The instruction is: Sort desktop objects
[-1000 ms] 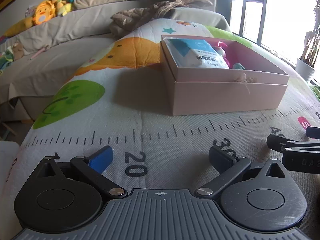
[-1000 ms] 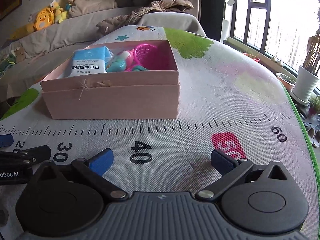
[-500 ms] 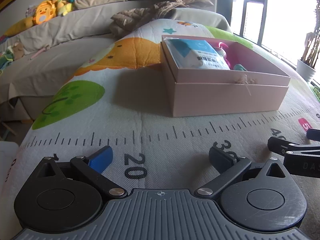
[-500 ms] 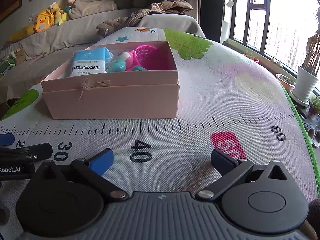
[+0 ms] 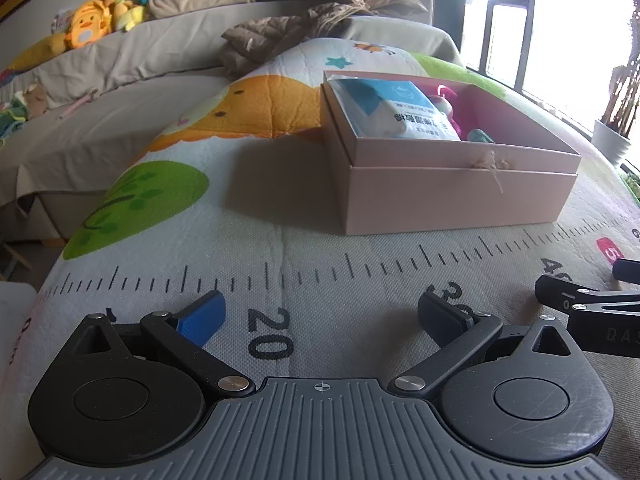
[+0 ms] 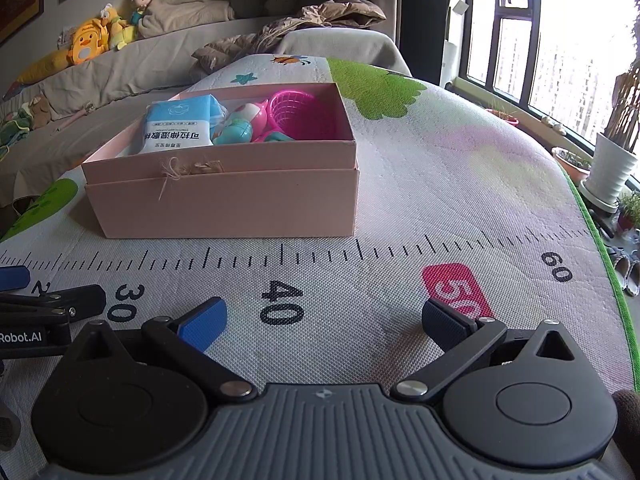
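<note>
1. Your left gripper (image 5: 320,314) sits low over the printed play mat (image 5: 320,264), its jaws spread wide and holding nothing; the mat's "20" mark shows between the fingers.
2. Your right gripper (image 6: 324,320) is just as wide and equally empty, hovering low over the mat with the "40" mark between its fingers and the pink "50" patch under the right finger.
3. The two tools lie side by side: the right one's fingers appear at the right edge of the left wrist view, and the left one's at the left edge of the right wrist view.
4. The pink box (image 6: 224,204) stands open on the mat ahead of both grippers, beyond the ruler line, well apart from either tool.
5. Inside it, at the left end, lies a blue-and-white packet (image 6: 180,124) with printed text.
6. Next to the packet is a teal-and-pink toy (image 6: 240,126), and at the right end a pink plastic basket (image 6: 294,110).
7. Beyond the mat you have a grey-covered sofa (image 5: 120,64) with plush toys (image 5: 88,30) on its back and a brown jacket (image 5: 320,16) draped over it.
8. A white plant pot (image 6: 612,168) stands by the window on the right.
</note>
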